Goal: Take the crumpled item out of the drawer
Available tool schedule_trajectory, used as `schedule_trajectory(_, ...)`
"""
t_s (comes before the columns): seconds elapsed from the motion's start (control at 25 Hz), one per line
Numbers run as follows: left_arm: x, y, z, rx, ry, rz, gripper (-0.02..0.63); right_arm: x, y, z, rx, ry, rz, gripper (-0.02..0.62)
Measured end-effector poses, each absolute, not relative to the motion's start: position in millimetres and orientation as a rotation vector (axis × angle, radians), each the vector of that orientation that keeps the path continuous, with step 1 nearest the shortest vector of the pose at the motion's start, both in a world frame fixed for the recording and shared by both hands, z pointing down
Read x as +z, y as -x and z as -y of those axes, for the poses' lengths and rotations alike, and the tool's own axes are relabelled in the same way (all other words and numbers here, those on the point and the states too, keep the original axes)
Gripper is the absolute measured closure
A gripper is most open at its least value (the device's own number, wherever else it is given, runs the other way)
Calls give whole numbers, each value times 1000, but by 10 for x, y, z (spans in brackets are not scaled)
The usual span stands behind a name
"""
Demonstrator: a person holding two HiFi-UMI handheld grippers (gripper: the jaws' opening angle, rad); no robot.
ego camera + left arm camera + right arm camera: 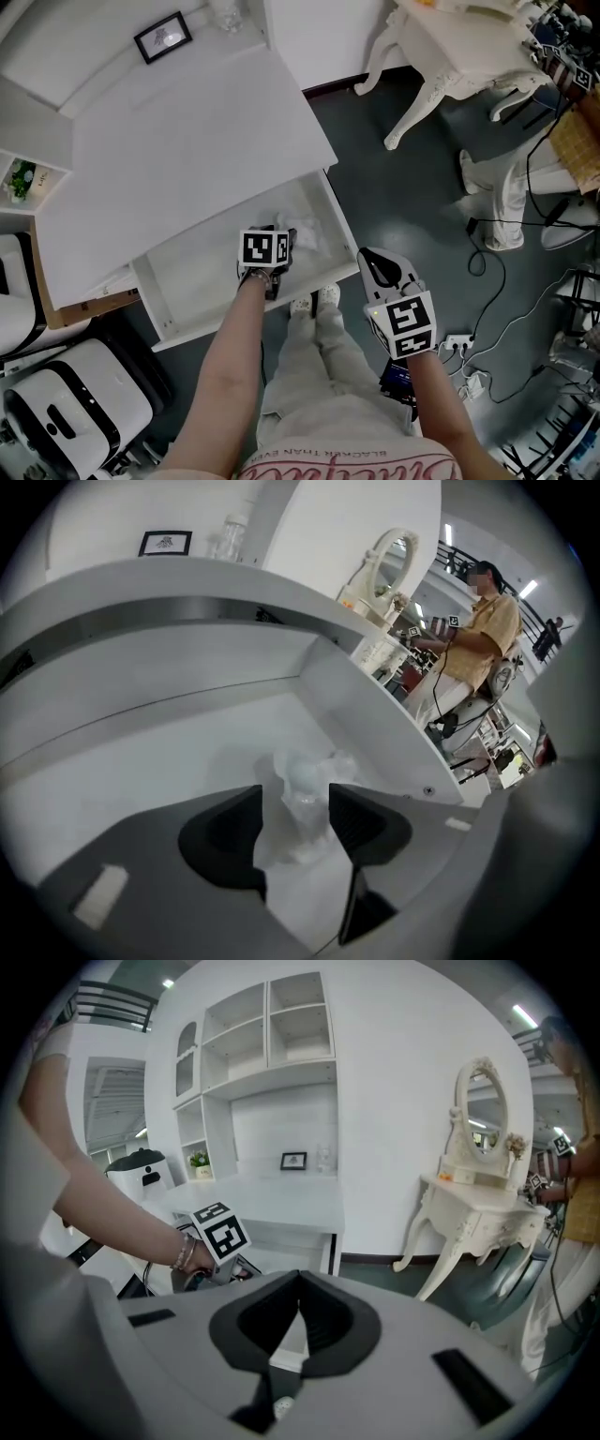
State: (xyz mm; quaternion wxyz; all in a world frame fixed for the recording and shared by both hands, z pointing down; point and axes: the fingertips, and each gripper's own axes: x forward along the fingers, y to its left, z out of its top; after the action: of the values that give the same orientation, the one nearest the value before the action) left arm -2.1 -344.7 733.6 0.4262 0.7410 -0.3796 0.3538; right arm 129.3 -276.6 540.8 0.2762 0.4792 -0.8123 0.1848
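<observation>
The drawer (202, 277) stands pulled out from under the white desk (187, 141); the crumpled item (306, 231), a wad of clear, whitish plastic, lies inside it toward its far right corner; the left gripper (282, 242) reaches down into the drawer just beside the wad; in the left gripper view its jaws stand apart with the wad between their tips, and the pads do not visibly press on it; the wad rests on the drawer floor near the right wall. The right gripper (373, 266) hangs outside the drawer, off its right front corner, over the dark floor (412, 216) and well apart from the wad; in the right gripper view its jaws meet at the tips with nothing between them. A small framed picture (162, 37) stands at the back of the desk; a white dressing table (459, 56) stands on the floor to the right.
</observation>
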Motion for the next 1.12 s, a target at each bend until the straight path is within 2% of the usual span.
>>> schedule_trajectory(0.12, 7376, -27, 3458, 907, -1852, 947, 397, 5410, -1329, 2796, 493, -1283, 2180, 589)
schedule_trajectory(0.36, 7320, -129, 3462, 906, -1881, 911, 536, 5390, -1362, 2835, 486, -1279, 2183, 589)
schedule_trajectory(0.48, 7264, -146, 3477, 910, -1913, 891, 565, 5360, -1356, 2860, 472, -1278, 2188, 589)
schedule_trajectory(1.12, 6542, -15, 3402, 781, -2006, 941, 580, 4905, -1206, 2949, 367, -1291, 2275, 589)
